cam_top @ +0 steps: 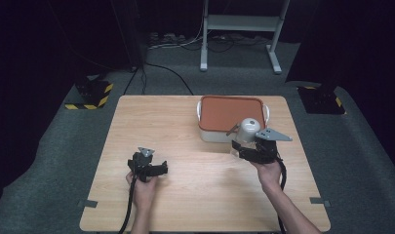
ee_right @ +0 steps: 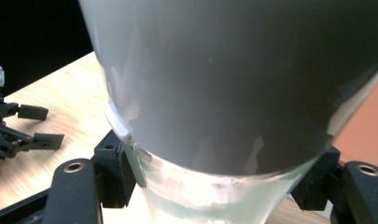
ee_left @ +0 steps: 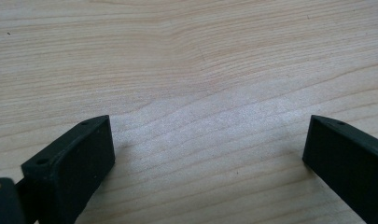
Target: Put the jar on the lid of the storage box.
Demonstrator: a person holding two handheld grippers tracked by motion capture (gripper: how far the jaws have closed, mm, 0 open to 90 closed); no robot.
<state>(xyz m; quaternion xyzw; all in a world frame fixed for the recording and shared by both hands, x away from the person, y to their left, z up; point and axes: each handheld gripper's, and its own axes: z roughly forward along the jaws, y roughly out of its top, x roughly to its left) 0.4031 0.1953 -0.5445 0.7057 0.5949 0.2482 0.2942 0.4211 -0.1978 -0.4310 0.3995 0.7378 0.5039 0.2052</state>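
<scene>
A: Holding the cup [ee_right: 214, 84], the right gripper [cam_top: 246, 146] has its jaws pinched on the clear lower wall, with the grey part widening above them. Seen from above, it sits over the table's right half, just in front of the white container with the terracotta lid [cam_top: 231, 111]

B: How do you think it will handle?

A: Light and thin-walled, I'd judge, smooth enough to slip and likely to flex if squeezed hard. A low grip across the narrow base seems soundest

B: And the other claw?

A: The left gripper [cam_top: 153, 168] has its jaws spread wide with nothing between them, low over bare pale wooden table [ee_left: 186, 60]

B: The room?

A: Dark, grey carpet [cam_top: 49, 146], cables and a white frame stand [cam_top: 244, 22] behind the table
</scene>
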